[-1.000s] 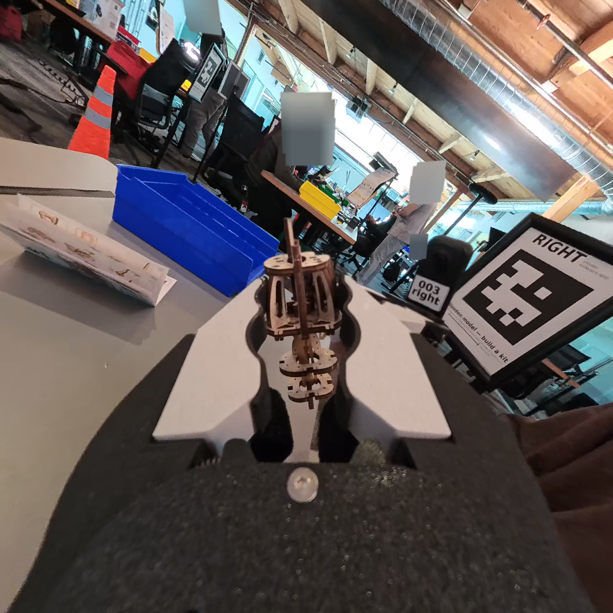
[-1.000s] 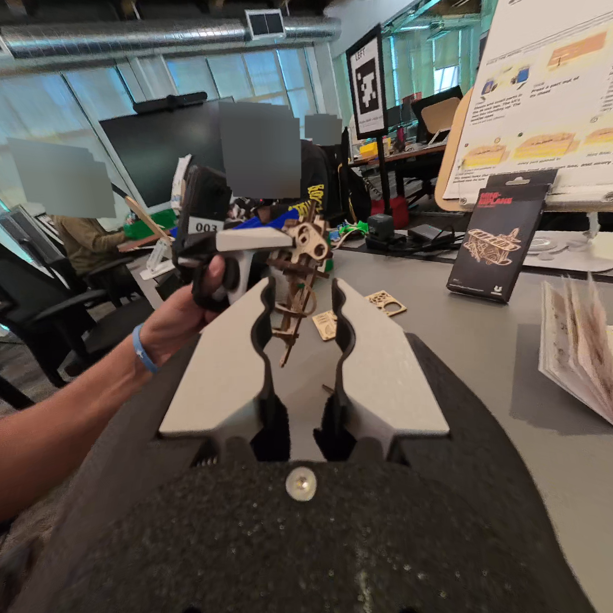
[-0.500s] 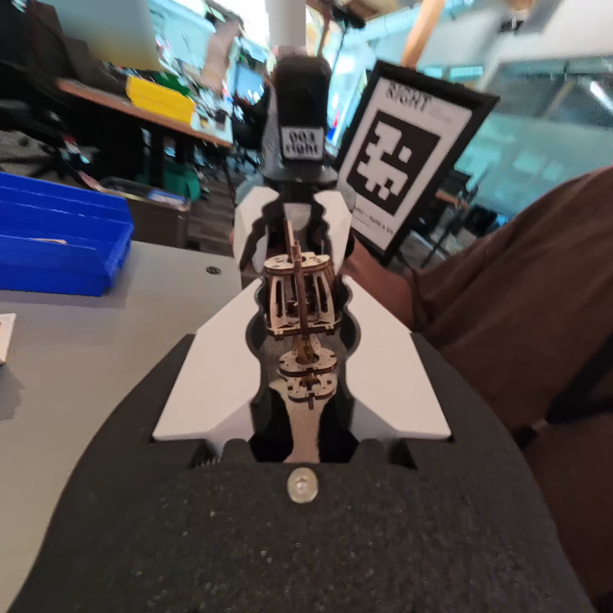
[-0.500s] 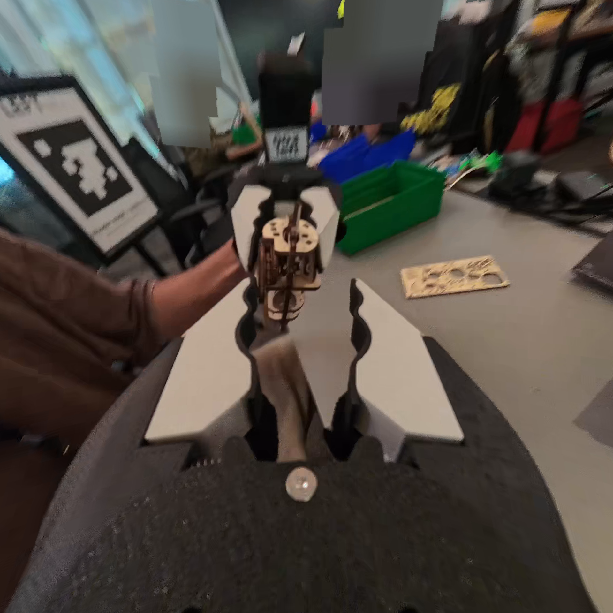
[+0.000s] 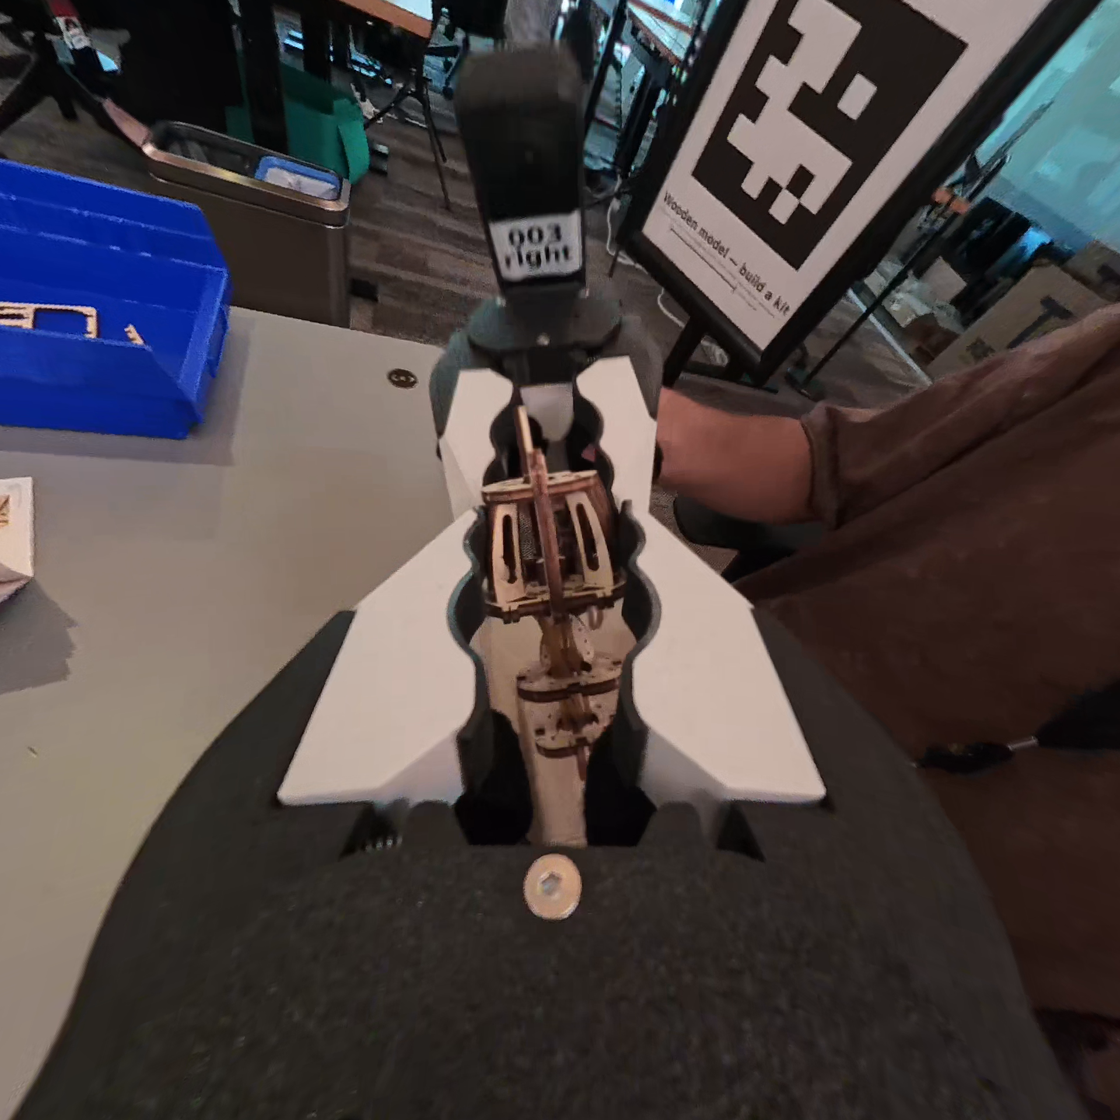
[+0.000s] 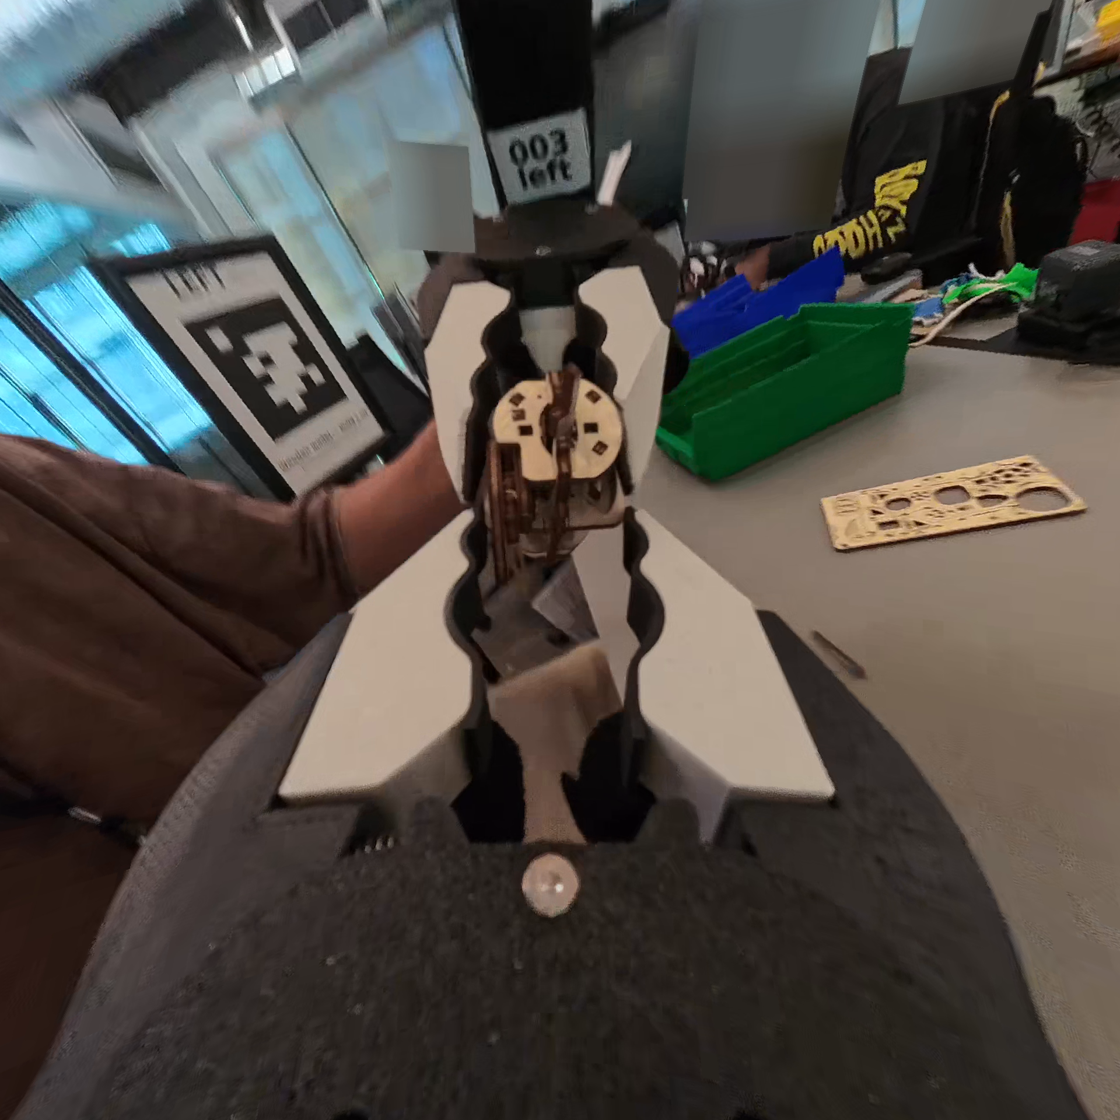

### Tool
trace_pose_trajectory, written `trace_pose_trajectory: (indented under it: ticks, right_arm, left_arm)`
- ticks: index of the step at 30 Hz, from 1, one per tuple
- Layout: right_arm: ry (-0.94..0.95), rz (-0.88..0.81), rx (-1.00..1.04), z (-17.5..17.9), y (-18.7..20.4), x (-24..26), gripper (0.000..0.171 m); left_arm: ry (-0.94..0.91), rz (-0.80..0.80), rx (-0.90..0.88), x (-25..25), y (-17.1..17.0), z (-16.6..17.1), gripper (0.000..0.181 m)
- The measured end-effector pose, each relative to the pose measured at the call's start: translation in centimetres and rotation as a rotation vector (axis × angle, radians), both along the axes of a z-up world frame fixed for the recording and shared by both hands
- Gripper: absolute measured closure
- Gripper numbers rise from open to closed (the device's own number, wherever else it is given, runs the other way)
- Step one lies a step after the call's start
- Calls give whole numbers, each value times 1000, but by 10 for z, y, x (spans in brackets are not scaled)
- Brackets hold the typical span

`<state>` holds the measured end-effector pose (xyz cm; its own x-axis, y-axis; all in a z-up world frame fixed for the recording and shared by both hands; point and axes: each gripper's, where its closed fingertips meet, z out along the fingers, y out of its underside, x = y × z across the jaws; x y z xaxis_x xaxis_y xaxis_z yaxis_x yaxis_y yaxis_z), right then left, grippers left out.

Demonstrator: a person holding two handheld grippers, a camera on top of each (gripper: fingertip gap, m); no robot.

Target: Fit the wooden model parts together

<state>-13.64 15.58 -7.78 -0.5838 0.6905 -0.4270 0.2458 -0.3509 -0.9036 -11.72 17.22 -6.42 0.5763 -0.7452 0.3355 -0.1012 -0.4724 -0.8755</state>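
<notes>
My left gripper [image 5: 551, 521] is shut on the wooden model [image 5: 548, 545], a barrel-shaped cage with a long stick through it and small discs nearer the camera. It holds the model in the air above the grey table [image 5: 182, 545]. My right gripper [image 5: 545, 436] faces it tip to tip, open, with its fingers either side of the stick's far end. In the right wrist view my right gripper [image 6: 551, 527] is open and empty. The model's round end plate [image 6: 554, 433] sits just beyond its tips, held by the left gripper [image 6: 548, 485].
A blue bin [image 5: 103, 303] with loose wooden pieces stands at the left. A green bin [image 6: 788, 376] and a punched wooden parts sheet [image 6: 951, 500] lie on the table at the right. A framed marker board [image 5: 788, 121] stands behind. A brown sleeve [image 5: 939, 485] is close by. Less than 4 cm separates the two grippers' tips.
Both grippers have swung round to face each other and closed in. The right gripper's open tips now flank the model's end. The left gripper still holds the model.
</notes>
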Motion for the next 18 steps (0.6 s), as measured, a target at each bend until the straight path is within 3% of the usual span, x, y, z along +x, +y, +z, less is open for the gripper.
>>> trace_pose_trajectory:
  ticks: [12,18]
  right_arm:
    - [-49,-73,-423,-57,23,-7,128]
    - [-123,-127,-341,-87,33,-14,128]
  left_arm:
    - [-144,60,-162,-12,22,-60,139]
    - [-209,70,-224,-27,25,-92,141]
